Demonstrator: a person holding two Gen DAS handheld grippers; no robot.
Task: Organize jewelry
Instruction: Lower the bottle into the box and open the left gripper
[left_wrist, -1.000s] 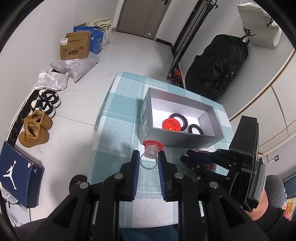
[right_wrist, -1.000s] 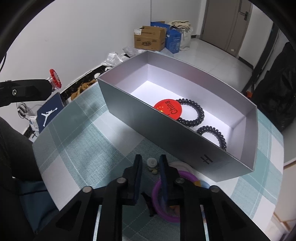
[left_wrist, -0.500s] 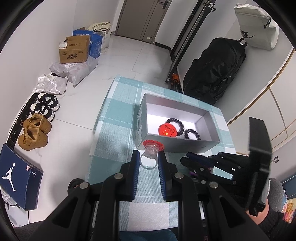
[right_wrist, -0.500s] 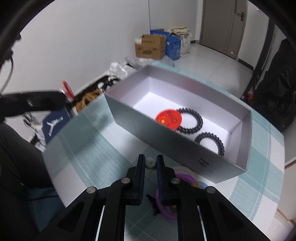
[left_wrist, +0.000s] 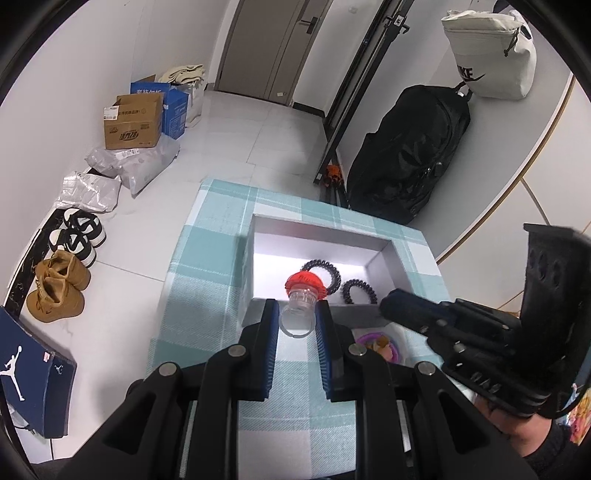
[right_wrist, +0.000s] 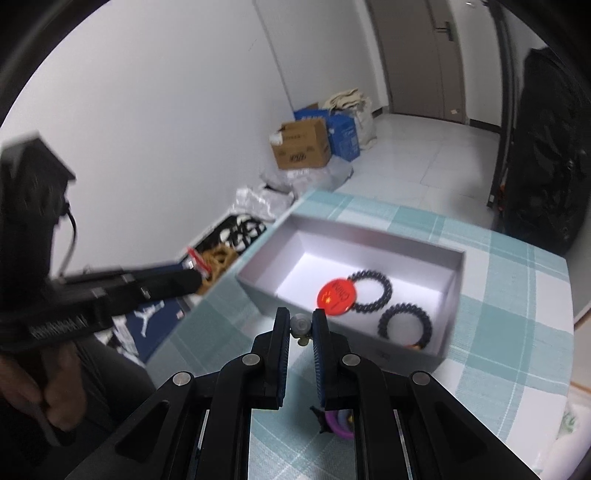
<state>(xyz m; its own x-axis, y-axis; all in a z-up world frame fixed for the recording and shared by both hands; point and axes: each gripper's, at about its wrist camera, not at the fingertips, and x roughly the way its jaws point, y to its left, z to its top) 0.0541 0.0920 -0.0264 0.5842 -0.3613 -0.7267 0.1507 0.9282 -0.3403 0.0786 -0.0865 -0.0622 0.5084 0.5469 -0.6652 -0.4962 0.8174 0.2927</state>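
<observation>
Jewelry is mid-carry: left gripper (left_wrist: 297, 325) pinches a clear ring with red top (left_wrist: 301, 301) at the grey box's (left_wrist: 388, 254) six-o'clock rim, right gripper (right_wrist: 300, 326) nips a small earring (right_wrist: 301, 326); either light hold could slip and drop its piece outside.

A clear plastic ring with a red top (left_wrist: 302, 300) hangs above the open grey box (left_wrist: 391, 254); two black coil bracelets (right_wrist: 370, 290) and a red badge (right_wrist: 336, 297) lie inside.

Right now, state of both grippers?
Left gripper: shut on clear ring with red top.
Right gripper: shut on small pale piece.
</observation>
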